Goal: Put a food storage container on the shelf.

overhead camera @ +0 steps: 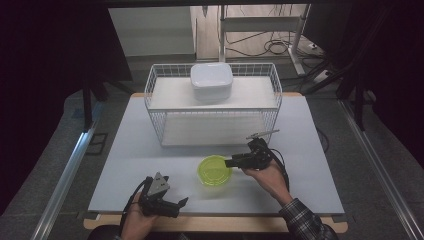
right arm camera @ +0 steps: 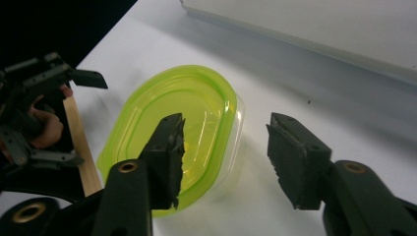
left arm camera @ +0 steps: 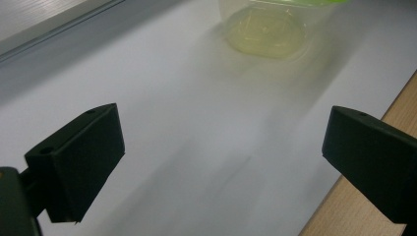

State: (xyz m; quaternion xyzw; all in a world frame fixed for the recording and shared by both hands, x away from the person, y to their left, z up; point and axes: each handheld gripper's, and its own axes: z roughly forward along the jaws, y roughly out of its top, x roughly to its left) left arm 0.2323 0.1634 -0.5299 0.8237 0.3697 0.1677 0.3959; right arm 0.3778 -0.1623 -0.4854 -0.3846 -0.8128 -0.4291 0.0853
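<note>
At the near edge of the counter [overhead camera: 150,165], the left tool [overhead camera: 183,202] lies low in the person's left hand [overhead camera: 134,223], nearer than the green-lidded tub [overhead camera: 215,170] and off to its left. Its jaws are spread wide with nothing between them — in the left gripper view the pale counter shows in the gap, and the tub [left arm camera: 268,29] sits well ahead of the jaws, blurred, at the top of that view. A strip of the counter's wooden edge [left arm camera: 364,196] runs under the jaw on the right of that view.

The tub itself stands on the counter, a clear plastic box with a bright yellow-green lid, in front of the wire basket [overhead camera: 155,85] and clearly apart from it.

The right tool [overhead camera: 229,163] comes in from the tub's right side, held in the right hand [overhead camera: 267,176], whose checked sleeve [overhead camera: 306,222] reaches back past the near edge. It is released as well: in the right gripper view its jaws stand apart, one over the tub's lid [right arm camera: 177,123], the other beyond the tub's rim above bare counter. Whether the jaw over the lid touches it cannot be told. The left tool [right arm camera: 74,78] shows beyond the tub in that same view.

Behind the tub, the white wire basket carries a white lidded box [overhead camera: 211,80] on its upper shelf.
</note>
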